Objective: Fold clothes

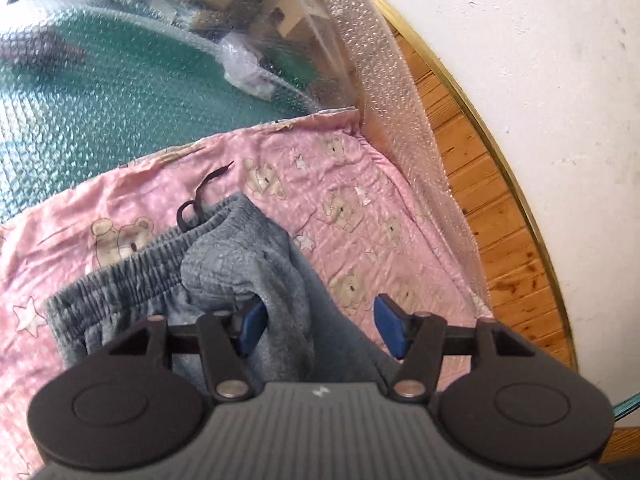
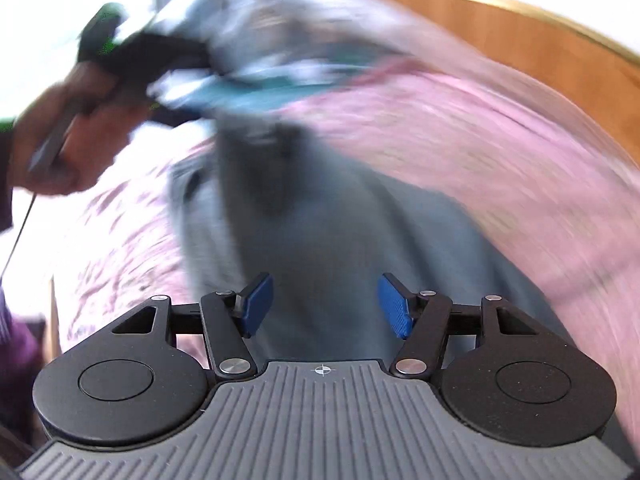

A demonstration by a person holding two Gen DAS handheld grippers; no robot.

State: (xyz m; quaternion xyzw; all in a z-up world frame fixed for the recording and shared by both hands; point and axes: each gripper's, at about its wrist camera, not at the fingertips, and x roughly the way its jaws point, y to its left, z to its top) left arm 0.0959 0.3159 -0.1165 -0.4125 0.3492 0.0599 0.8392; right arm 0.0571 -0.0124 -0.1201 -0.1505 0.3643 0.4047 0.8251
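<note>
Grey sweatpants [image 1: 248, 276] lie on the pink sheet [image 1: 360, 200] under both grippers, left gripper [image 1: 320, 328] and right gripper [image 2: 326, 306], jaws apart, gripping nothing.

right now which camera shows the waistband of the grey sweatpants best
The left wrist view. There the gathered elastic waistband of the grey sweatpants is sharp, with its dark drawstring lying on the pink bear-print sheet. The right wrist view is smeared by motion: it shows only grey fabric on pink, and no waistband can be made out.
</note>
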